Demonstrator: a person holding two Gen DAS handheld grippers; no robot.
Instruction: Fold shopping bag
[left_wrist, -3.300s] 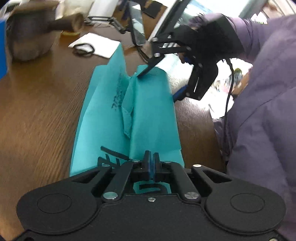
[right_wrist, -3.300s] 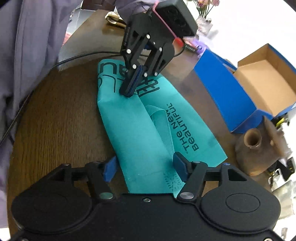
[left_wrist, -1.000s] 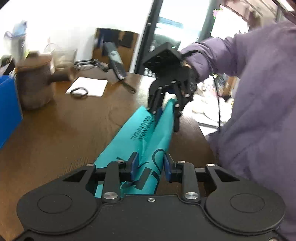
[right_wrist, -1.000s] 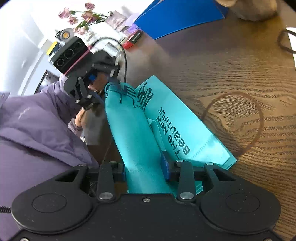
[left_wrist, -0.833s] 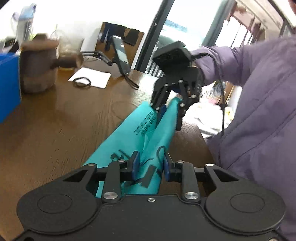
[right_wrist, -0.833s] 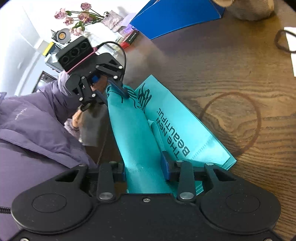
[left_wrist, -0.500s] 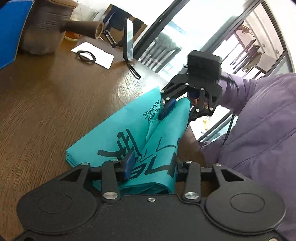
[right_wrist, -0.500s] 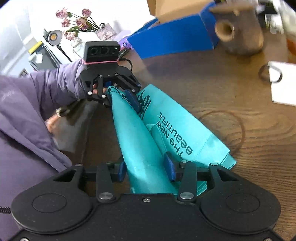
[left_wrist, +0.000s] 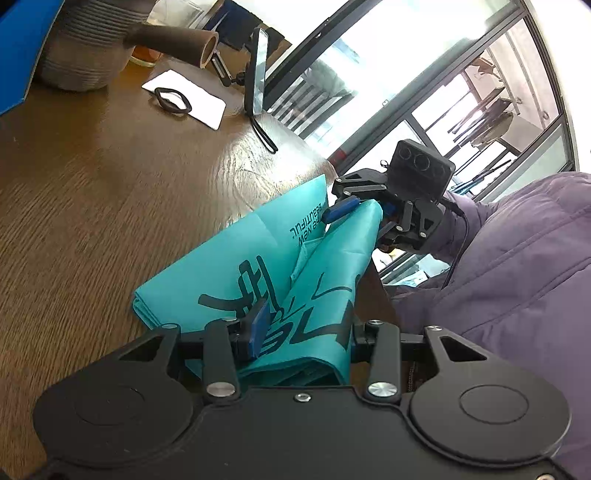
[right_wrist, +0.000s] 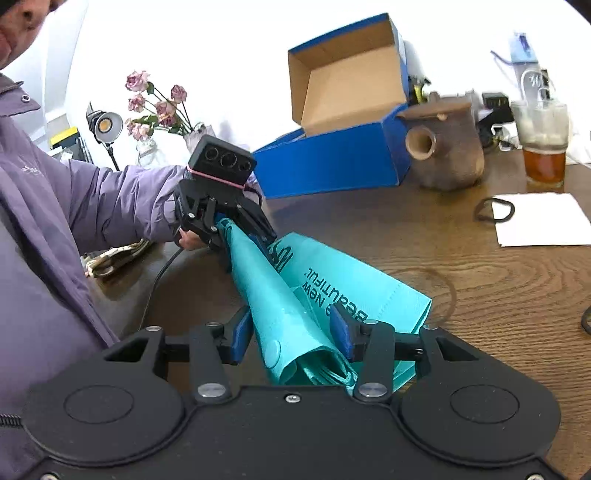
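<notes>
Teal shopping bag (left_wrist: 236, 258) lies mid-frame on the wooden table (left_wrist: 92, 192), one long flap raised off its flat half. Left gripper (left_wrist: 303, 325), bottom centre of its view: jaws part-spread, flap between them; pad contact unclear. Right gripper (right_wrist: 291, 332), bottom centre: jaws closing around the flap's other end, gaps seemingly left beside both pads. Blue box (right_wrist: 332, 158) and brown pot (right_wrist: 447, 147) sit upper right.

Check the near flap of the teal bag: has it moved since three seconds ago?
Yes. The flap lay flat on the table then; now it is lifted off the wood, stretched between both tongs.
</notes>
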